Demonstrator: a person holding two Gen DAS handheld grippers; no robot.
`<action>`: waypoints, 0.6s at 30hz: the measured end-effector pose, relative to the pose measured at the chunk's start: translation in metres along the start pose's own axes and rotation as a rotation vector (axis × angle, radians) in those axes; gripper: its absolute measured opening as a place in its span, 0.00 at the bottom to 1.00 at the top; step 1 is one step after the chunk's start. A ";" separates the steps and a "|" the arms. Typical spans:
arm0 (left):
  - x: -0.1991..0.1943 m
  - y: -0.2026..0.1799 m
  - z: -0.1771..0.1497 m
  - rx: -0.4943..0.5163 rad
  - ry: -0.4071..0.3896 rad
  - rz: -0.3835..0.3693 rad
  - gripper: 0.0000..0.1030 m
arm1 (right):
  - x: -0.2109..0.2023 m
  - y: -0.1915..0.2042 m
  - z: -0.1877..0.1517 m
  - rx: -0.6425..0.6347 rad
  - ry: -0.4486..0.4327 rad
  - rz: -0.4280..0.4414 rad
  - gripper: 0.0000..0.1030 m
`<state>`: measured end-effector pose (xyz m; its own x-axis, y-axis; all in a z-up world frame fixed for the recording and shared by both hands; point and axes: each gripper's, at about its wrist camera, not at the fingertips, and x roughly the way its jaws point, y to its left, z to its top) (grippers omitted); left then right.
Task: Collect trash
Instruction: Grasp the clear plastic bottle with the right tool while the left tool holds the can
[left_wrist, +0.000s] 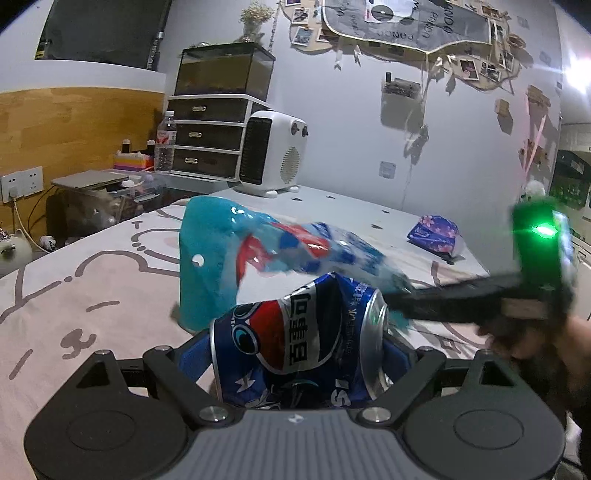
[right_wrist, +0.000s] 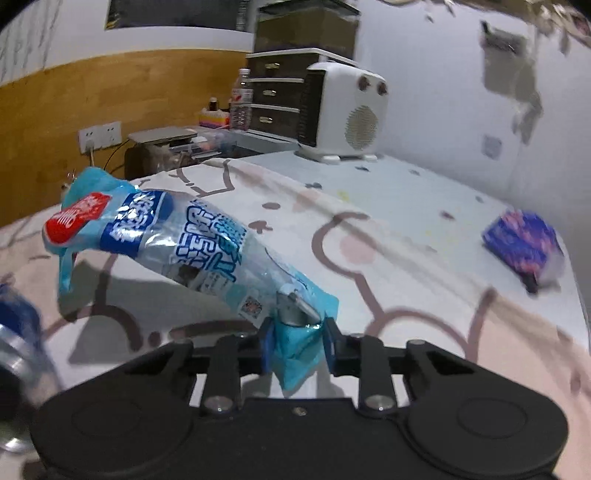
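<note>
My left gripper (left_wrist: 295, 354) is shut on a crushed blue Pepsi can (left_wrist: 299, 339) and holds it above the bed. My right gripper (right_wrist: 297, 343) is shut on one end of a light-blue plastic snack wrapper (right_wrist: 177, 243), which hangs out to the left over the bedspread. The same wrapper (left_wrist: 258, 251) shows in the left wrist view just beyond the can, with the right gripper's body (left_wrist: 480, 295) coming in from the right. A purple-blue crumpled packet (right_wrist: 524, 243) lies on the bed at the far right and also shows in the left wrist view (left_wrist: 436, 236).
The bedspread (right_wrist: 406, 258) is pink and white with a cartoon print. A white heater (right_wrist: 343, 110) stands at the far edge, with a dark drawer unit (right_wrist: 277, 96), a water bottle (right_wrist: 241, 103) and a laptop (right_wrist: 162, 134) behind. The can's edge (right_wrist: 14, 332) shows at the left.
</note>
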<state>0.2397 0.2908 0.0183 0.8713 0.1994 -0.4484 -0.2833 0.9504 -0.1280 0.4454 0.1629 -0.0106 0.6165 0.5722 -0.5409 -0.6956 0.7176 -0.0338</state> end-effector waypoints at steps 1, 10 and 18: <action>0.000 0.000 0.000 -0.002 -0.002 0.000 0.88 | -0.007 0.001 -0.002 0.010 0.012 -0.002 0.26; -0.005 -0.009 0.001 0.006 -0.027 -0.081 0.88 | -0.089 0.005 -0.030 0.061 0.095 -0.033 0.25; -0.008 -0.029 -0.006 0.061 -0.027 -0.181 0.88 | -0.164 0.005 -0.057 0.128 0.147 -0.013 0.31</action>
<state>0.2383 0.2598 0.0203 0.9164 0.0297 -0.3992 -0.0971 0.9839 -0.1498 0.3199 0.0495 0.0297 0.5581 0.5053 -0.6582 -0.6298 0.7744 0.0605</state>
